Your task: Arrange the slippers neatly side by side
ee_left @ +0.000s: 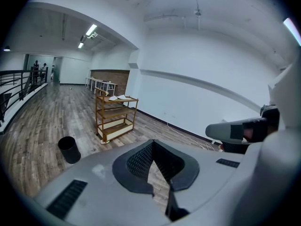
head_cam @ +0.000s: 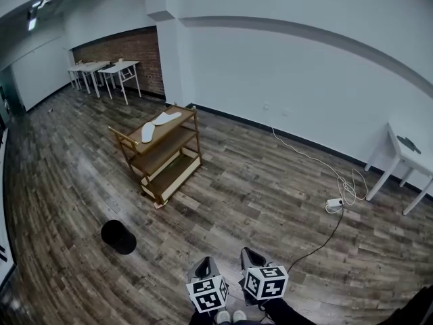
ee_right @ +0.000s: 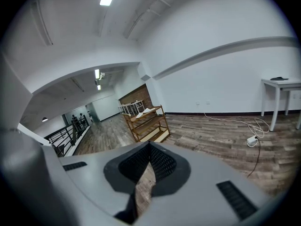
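Left tool (head_cam: pixel 203 265): shut tight, with nothing in it. In the left gripper view the two dark pads (ee_left: pixel 141 160) meet at the tip, and only floor shows in the gap behind it. It is held low in front of the person and points a little down, toward the rack.
Right tool (head_cam: pixel 252 256): shut tight too, and holding nothing. It sits just beside the left tool and points the same way.
Slippers: two white slippers lie on the top shelf of the rack. One slipper (head_cam: pixel 147 132) is nearer the front end and the other slipper (head_cam: pixel 167 118) is nearer the back end. They are close together but each points its own way, not side by side. Both are well apart from the tools.
Rack (head_cam: pixel 164 156): brown wood with three shelves. It stands on the wood floor (head_cam: pixel 257 195) near the white wall.
Bin (head_cam: pixel 118 237): black and round, on the floor to the left, between the rack and the tools.
Cord (head_cam: pixel 304 156): a white cord runs from the wall to a white plug box (head_cam: pixel 335 202).
White tabletop (head_cam: pixel 404 156): at the right by the wall, with a small dark thing lying on it.
Far tables (head_cam: pixel 101 68): pale tables by the brick wall.
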The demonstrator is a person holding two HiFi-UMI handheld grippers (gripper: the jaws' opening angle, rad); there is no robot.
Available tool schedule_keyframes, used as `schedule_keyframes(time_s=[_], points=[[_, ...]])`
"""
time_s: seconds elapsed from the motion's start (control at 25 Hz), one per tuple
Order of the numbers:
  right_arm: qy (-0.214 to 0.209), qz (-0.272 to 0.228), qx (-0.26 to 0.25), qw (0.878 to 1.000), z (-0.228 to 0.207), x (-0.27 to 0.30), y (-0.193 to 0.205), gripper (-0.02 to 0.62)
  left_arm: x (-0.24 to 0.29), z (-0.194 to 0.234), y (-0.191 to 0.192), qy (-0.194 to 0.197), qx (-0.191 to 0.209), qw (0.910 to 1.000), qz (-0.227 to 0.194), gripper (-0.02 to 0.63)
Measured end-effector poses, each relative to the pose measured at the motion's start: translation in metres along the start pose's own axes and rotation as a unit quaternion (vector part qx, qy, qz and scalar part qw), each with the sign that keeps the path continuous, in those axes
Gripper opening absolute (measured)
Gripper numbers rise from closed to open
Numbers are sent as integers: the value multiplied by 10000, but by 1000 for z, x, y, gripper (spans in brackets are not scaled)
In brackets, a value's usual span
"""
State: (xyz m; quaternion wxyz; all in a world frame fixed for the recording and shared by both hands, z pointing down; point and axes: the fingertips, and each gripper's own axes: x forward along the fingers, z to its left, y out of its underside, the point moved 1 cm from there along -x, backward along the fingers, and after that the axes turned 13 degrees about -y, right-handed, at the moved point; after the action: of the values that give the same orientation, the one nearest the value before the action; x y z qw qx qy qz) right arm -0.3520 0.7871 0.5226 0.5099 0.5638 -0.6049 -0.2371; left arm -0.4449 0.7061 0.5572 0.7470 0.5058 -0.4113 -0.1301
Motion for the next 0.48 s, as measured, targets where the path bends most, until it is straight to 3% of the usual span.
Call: schedule_keyframes(time_s=[0.48], points=[[205, -103, 54, 9997, -20, 3, -3, -3, 21, -8, 12, 122, 5, 9997, 215, 0]])
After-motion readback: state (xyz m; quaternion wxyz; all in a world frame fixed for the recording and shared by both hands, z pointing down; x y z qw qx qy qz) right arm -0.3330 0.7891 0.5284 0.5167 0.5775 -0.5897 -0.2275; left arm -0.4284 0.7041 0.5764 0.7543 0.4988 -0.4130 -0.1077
